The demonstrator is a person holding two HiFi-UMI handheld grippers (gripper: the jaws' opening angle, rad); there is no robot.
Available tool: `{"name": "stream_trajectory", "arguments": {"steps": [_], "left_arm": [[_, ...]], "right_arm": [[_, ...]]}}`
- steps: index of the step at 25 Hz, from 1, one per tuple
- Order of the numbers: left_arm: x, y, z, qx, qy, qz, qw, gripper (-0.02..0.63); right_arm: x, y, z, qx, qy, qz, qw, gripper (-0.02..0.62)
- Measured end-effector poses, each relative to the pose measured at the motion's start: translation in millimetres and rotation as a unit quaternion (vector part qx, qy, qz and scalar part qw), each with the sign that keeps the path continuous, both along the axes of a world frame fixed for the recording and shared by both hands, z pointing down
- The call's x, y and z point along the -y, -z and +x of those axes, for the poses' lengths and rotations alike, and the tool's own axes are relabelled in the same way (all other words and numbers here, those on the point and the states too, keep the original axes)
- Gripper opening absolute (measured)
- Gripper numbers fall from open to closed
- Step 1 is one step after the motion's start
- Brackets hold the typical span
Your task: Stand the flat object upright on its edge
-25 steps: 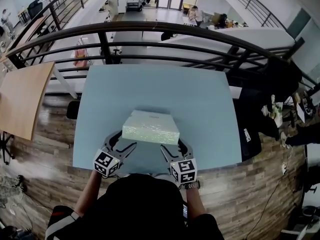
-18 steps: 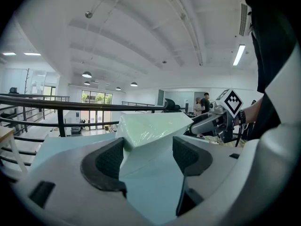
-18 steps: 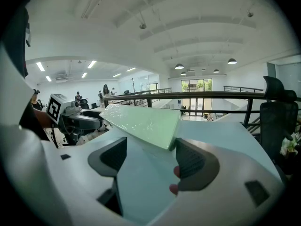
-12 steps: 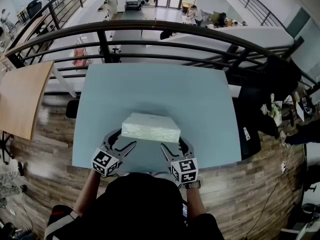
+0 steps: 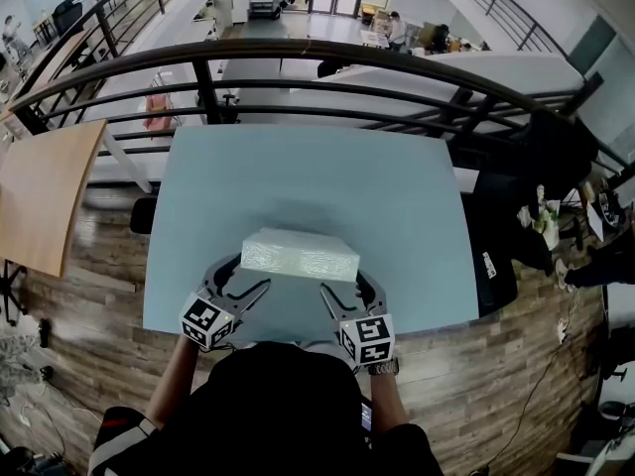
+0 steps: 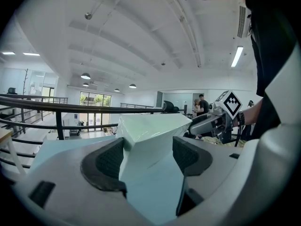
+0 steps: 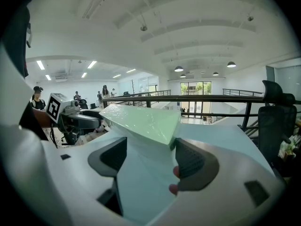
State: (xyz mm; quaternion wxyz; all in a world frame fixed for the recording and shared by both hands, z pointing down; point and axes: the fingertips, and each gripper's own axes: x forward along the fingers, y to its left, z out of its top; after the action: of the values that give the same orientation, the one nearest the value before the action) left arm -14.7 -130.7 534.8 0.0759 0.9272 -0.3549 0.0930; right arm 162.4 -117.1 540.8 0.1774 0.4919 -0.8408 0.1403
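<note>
Left gripper (image 5: 245, 278): jaws wide apart, near-left corner of the box (image 5: 298, 254) sits between the pads, not clamped. Right gripper (image 5: 345, 286): same, jaws wide, near-right corner between them. Can't tell if the pads touch it. Box is pale green and flat, broad face up, on the near half of the light blue table (image 5: 298, 167). It looks rigid, light and glossy, so likely slippery. Best hold is probably both near corners, pinched top to bottom, then tip it onto the far edge.
</note>
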Motion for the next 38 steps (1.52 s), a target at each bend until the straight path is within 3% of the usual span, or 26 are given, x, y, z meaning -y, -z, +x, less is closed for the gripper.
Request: {"name": "stream_trajectory", "arguments": {"steps": [38], "left_arm": [[-6.3, 15.2, 12.6, 0.007, -0.005, 0.011, 0.9999, 0.316]], "right_arm": [[-6.8, 13.7, 12.1, -0.006, -0.005, 0.015, 1.000, 0.311]]}}
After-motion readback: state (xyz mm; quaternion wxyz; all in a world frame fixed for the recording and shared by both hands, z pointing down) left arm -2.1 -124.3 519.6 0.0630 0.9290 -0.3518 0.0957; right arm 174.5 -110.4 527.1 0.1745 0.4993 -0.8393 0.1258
